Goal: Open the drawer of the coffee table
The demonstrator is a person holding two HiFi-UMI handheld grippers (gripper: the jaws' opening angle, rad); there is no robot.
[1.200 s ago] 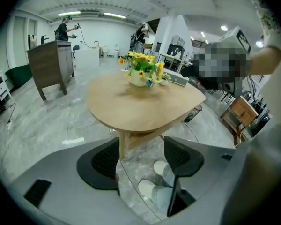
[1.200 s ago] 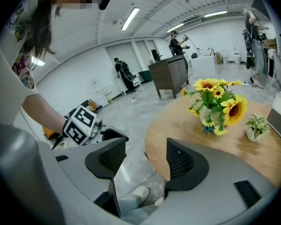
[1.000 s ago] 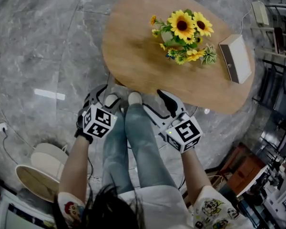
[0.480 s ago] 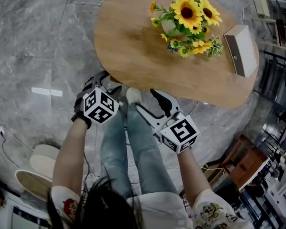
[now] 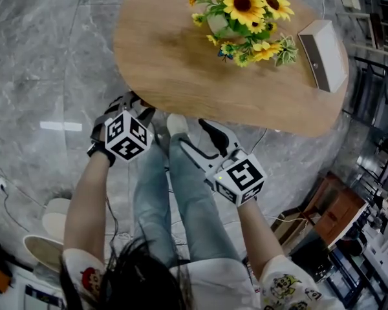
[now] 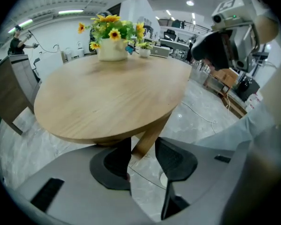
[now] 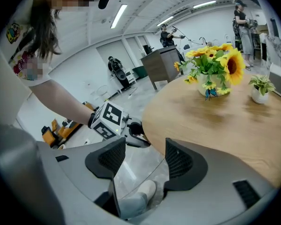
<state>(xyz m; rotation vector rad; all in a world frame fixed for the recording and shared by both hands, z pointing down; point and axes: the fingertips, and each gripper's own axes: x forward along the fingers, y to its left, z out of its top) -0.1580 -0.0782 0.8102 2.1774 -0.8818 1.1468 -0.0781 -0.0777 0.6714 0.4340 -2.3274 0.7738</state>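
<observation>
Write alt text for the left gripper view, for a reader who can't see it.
The left tool, jaws just closed partway with nothing between them, points at the near edge of a wooden coffee table. Sunflowers in a vase stand on its far side; the right tool hangs at upper right.

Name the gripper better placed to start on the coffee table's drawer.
Left. The left gripper is at the near rim of the coffee table, jaws just closing below the tabletop beside a dark piece, not yet clamped on it. The right gripper hangs back above the person's leg, open and empty.
</observation>
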